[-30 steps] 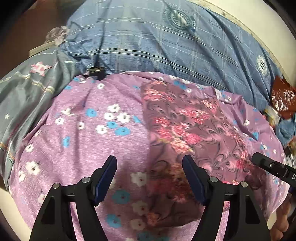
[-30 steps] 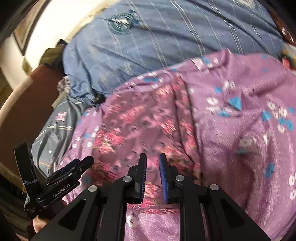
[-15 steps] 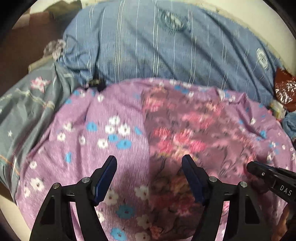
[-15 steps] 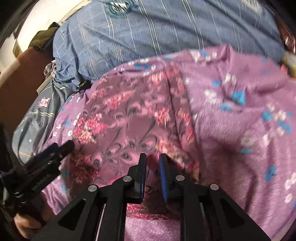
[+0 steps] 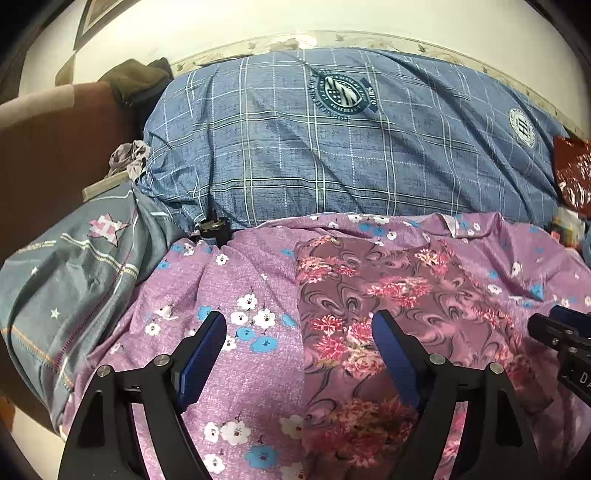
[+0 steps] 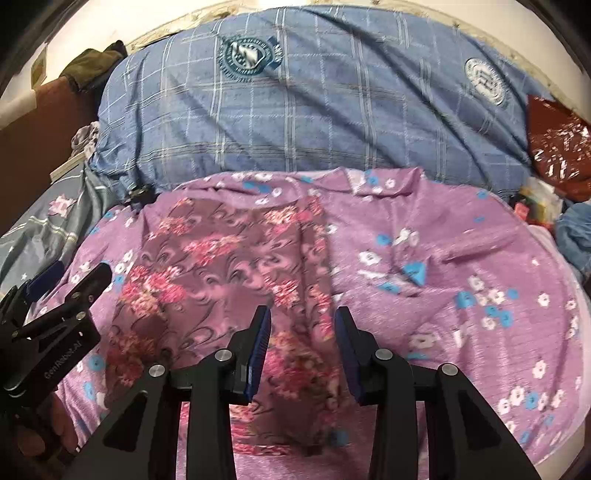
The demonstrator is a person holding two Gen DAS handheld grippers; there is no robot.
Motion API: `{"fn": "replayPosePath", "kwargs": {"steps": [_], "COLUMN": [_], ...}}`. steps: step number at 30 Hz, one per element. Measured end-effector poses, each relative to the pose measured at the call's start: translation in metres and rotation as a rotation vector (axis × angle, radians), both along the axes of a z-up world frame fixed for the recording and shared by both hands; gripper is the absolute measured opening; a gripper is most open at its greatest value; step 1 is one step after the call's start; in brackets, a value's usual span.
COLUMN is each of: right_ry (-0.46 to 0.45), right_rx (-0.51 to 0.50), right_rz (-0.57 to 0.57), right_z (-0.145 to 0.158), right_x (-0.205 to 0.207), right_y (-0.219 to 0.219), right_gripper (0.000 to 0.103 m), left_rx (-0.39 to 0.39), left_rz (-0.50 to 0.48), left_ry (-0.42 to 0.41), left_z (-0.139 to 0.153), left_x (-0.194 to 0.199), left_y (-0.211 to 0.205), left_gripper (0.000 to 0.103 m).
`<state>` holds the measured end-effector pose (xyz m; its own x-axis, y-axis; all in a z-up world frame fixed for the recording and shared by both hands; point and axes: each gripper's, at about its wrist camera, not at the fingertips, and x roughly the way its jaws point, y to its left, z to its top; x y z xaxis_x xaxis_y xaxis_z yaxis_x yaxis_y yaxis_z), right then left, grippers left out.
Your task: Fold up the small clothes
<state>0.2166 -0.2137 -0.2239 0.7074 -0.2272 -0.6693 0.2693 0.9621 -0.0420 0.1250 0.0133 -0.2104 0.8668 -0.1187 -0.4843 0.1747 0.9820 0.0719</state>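
Right tool (image 6: 301, 332) jaws now opening, empty; left tool (image 5: 299, 339) apart, empty. Floral garment (image 5: 388, 306) folded flat; next fold remains.

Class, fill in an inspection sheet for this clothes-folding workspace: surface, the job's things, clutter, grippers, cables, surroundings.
Surface: purple flowered bedspread, creased.
Job's things: maroon floral garment lying flat on the bedspread, in neither gripper.
Clutter: red patterned bag at right; small black object against the blue checked pillow; grey star-print cloth at left.
Grippers: left gripper opening, nothing held; right gripper opening over the garment, nothing gripped.
Cables: nothing seen.
Surroundings: pale wall, brown headboard.
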Motion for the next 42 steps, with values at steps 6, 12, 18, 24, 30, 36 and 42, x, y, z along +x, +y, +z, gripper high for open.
{"fn": "replayPosePath", "kwargs": {"steps": [6,12,18,24,30,36,42], "right_ry": [-0.038,-0.053,-0.064,-0.064,-0.065,-0.062,-0.06], "right_rx": [-0.071,-0.085,-0.093,-0.101,-0.099,-0.106,-0.114], "right_rz": [-0.015,-0.019,-0.027,-0.028,-0.024,-0.006,0.015], "right_z": [0.009,0.013,0.014,0.013,0.013,0.011,0.008], "right_x": [-0.004,-0.005,-0.006,-0.006,-0.004,0.001,0.006], "right_y": [0.001,-0.001,-0.002,-0.002,0.002,0.014,0.025], "right_gripper": [0.038,0.038,0.038,0.038,0.038,0.038,0.038], "left_rx": [0.005,0.088,0.189,0.168,0.128,0.117,0.063], "left_rz": [0.056,0.127,0.068,0.066,0.064,0.067,0.085], "left_ry": [-0.015,-0.084,-0.115,-0.104,-0.08,-0.072,-0.044], "left_z": [0.003,0.004,0.002,0.004,0.009,0.011,0.015], "left_x": [0.01,0.006,-0.003,-0.009,-0.006,-0.004,0.002], "left_y": [0.001,-0.013,-0.033,-0.032,-0.023,-0.016,-0.003], "left_gripper": [0.082,0.085,0.085,0.085,0.085,0.085,0.085]}}
